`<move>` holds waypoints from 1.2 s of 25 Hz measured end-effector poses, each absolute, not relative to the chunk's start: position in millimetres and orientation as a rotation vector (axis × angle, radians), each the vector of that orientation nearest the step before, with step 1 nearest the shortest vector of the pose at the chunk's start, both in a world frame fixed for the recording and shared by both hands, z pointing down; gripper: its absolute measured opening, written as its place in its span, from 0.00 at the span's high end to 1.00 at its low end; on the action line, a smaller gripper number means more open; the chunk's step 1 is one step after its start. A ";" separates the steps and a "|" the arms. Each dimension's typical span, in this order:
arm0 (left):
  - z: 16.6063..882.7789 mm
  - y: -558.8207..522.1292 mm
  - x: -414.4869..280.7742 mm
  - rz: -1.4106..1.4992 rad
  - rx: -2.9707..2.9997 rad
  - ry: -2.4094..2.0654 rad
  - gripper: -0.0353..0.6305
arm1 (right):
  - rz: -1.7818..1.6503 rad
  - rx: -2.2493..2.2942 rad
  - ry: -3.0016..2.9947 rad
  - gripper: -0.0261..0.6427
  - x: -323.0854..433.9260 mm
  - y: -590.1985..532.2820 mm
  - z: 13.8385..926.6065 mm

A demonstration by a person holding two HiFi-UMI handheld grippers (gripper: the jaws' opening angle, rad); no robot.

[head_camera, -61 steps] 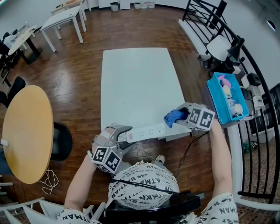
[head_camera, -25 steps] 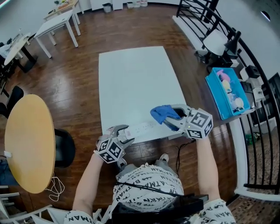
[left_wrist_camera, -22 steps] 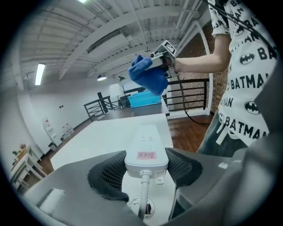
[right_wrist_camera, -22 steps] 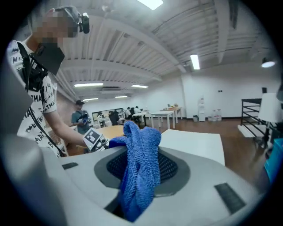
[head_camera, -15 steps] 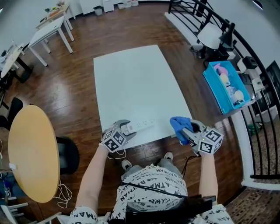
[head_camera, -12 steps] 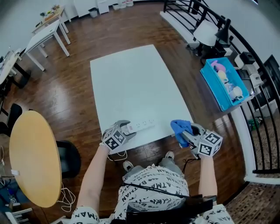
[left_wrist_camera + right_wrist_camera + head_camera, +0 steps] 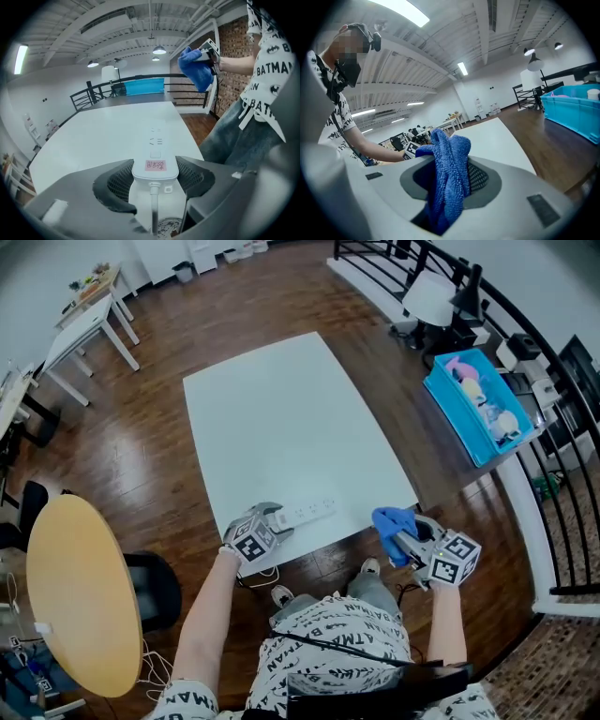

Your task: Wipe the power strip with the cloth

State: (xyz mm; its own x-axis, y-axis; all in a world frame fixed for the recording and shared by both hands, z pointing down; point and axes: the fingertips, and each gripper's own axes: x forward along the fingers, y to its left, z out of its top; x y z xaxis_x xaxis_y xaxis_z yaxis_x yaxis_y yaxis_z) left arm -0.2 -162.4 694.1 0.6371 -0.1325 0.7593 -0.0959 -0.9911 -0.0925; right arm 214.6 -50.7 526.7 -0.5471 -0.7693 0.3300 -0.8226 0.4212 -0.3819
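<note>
Along the near edge of the white table (image 7: 281,418) lies the power strip (image 7: 309,513), flat on the top, its long axis close to a 9-to-3 line in the head view, with the free end tipped slightly toward 2 o'clock. The left gripper (image 7: 277,520) is clenched on the strip's cord end, with a mesh pad against each side. In the left gripper view the socket face runs straight away toward 12 o'clock, bare and open to a wipe.

The right gripper (image 7: 403,538) is clamped on the bunched blue cloth (image 7: 392,520) and hangs off the table's near-right corner, clear of the strip. From it the strip lies at about 9 o'clock, a shade toward 10 — the free end is the nearer one. My reading: the cloth hand has to travel toward 9 o'clock and come down onto that free end, then stroke along the axis toward the left gripper, which serves as the anchor.
</note>
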 end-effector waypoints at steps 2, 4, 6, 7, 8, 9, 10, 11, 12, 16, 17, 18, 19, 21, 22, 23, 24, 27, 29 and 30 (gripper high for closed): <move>702.5 -162.4 -2.0 -1.342 -2.770 0.196 0.52 | 0.787 1.420 -2.553 0.75 207.1 -49.5 532.8; 709.2 -162.9 -3.2 -1.370 -2.748 0.203 0.52 | 0.794 1.403 -2.530 0.75 197.0 -51.3 539.7; 713.2 -162.8 -2.6 -1.384 -2.744 0.218 0.52 | 0.802 1.391 -2.503 0.75 187.2 -54.1 548.1; 714.5 -162.8 -1.8 -1.386 -2.750 0.230 0.52 | 0.804 1.383 -2.492 0.75 182.6 -55.7 552.3; 716.7 -163.1 -1.3 -1.387 -2.757 0.243 0.52 | 0.803 1.373 -2.484 0.75 178.2 -57.5 555.5; 719.7 -163.6 -1.2 -1.388 -2.765 0.255 0.52 | 0.801 1.361 -2.481 0.75 174.0 -59.5 557.8; 722.3 -163.8 -1.1 -1.392 -2.772 0.264 0.52 | 0.799 1.347 -2.482 0.75 170.3 -61.3 559.2; 724.3 -163.4 -0.8 -1.398 -2.775 0.268 0.52 | 0.800 1.332 -2.485 0.75 167.5 -62.6 560.2; 725.8 -162.4 -0.4 -1.407 -2.775 0.270 0.52 | 0.802 1.319 -2.488 0.75 165.6 -63.3 561.0; 730.9 -162.8 -2.3 -1.406 -2.795 0.298 0.52 | 0.817 1.304 -2.483 0.75 165.4 -67.6 563.9; 731.3 -163.6 -3.5 -1.404 -2.800 0.310 0.52 | 0.822 1.312 -2.471 0.75 166.6 -69.9 565.1; 731.5 -164.2 -4.3 -1.405 -2.806 0.326 0.51 | 0.829 1.325 -2.453 0.75 168.5 -72.4 567.3; 731.8 -165.2 -5.0 -1.405 -2.815 0.348 0.50 | 0.837 1.343 -2.432 0.75 170.8 -75.0 570.2; 732.9 -167.7 -7.4 -1.405 -2.843 0.400 0.45 | 0.857 1.373 -2.389 0.75 174.4 -80.0 576.8; 732.7 -167.9 -9.1 -1.403 -2.862 0.423 0.43 | 0.866 1.381 -2.372 0.75 175.0 -82.3 579.9; 731.2 -167.7 -10.6 -1.395 -2.881 0.445 0.41 | 0.871 1.382 -2.358 0.75 174.7 -84.2 582.4; 728.4 -167.5 -12.2 -1.379 -2.899 0.470 0.41 | 0.871 1.380 -2.347 0.75 174.3 -86.0 584.5; 712.1 -169.5 -19.4 -1.286 -2.953 0.595 0.41 | 0.866 1.362 -2.331 0.75 173.5 -90.6 589.6; 696.7 -169.6 -30.6 -1.191 -3.007 0.738 0.41 | 0.869 1.346 -2.334 0.75 173.1 -92.6 591.7; 687.3 -169.4 -39.2 -1.129 -3.038 0.830 0.41 | 0.870 1.338 -2.338 0.75 172.6 -93.7 592.1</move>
State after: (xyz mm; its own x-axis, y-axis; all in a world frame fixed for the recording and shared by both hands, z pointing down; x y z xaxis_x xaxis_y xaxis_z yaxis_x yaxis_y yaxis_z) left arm -39.2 -169.4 687.3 0.6527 -0.3776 0.6568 -0.5144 -0.8573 0.0184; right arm 172.6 -93.7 592.1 -0.5162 -0.6680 0.5360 -0.8559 0.3795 -0.3513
